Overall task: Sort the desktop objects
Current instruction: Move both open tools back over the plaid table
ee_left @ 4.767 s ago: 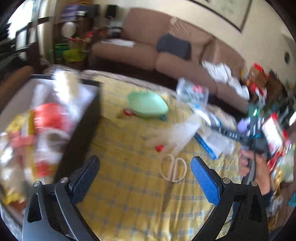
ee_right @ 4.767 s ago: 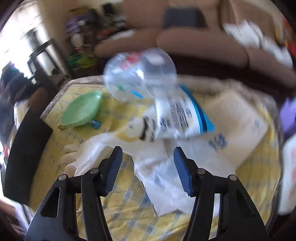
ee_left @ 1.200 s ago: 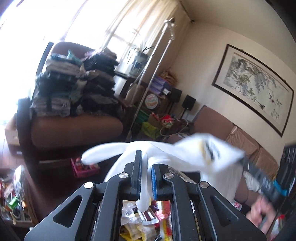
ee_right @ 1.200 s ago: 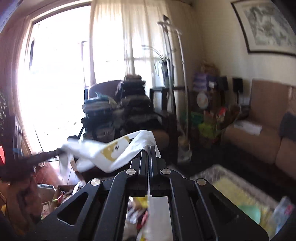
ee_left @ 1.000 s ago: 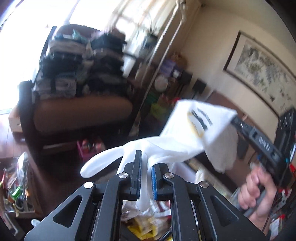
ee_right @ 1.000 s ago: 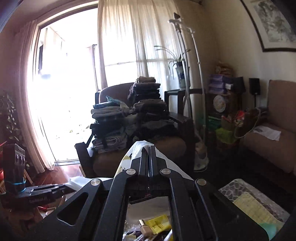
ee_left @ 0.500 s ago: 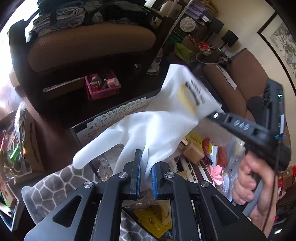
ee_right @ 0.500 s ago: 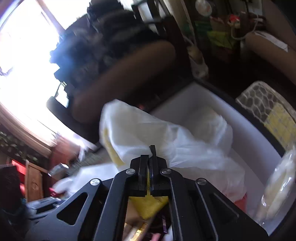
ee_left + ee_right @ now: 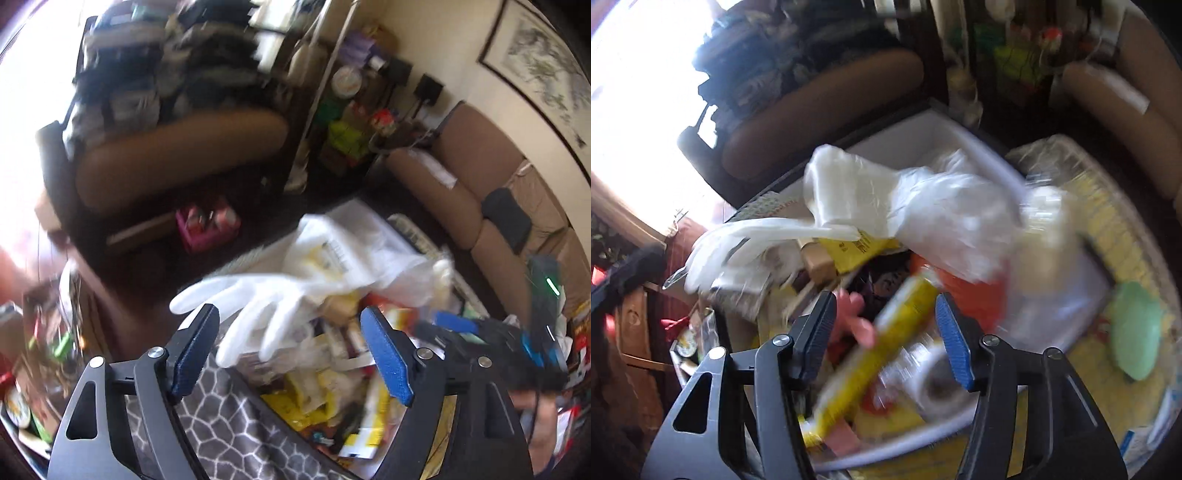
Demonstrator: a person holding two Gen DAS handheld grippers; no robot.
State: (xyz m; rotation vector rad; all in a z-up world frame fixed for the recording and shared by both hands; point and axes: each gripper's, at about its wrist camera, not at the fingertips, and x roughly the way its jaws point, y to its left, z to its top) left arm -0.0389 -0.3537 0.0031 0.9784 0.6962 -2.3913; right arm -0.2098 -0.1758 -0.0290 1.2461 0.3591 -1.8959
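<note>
A white glove (image 9: 266, 306) lies loose on top of the heap in the storage box, just past my left gripper (image 9: 290, 354), whose jaws are opening with no pad touching it. Beside the glove rests a white plastic bag (image 9: 343, 254) with yellow print. In the right wrist view the same glove (image 9: 738, 243) and bag (image 9: 886, 192) sit on the pile. My right gripper (image 9: 884, 338) hangs above the box, its jaws opening and holding nothing. A yellow tube (image 9: 886, 343) lies below them. The right gripper (image 9: 454, 325) also shows at the right of the left wrist view.
The white-walled box (image 9: 960, 129) is crammed with packets and wrappers. To its right the yellow checked tablecloth (image 9: 1108, 221) carries a green dish (image 9: 1137, 332). A brown armchair (image 9: 177, 147) piled with clothes stands behind, and a sofa (image 9: 461, 177) at the right.
Both grippers came down over the box and went from shut to open. The left let go of the glove and the right let go of the bag, which now lie on the pile.
</note>
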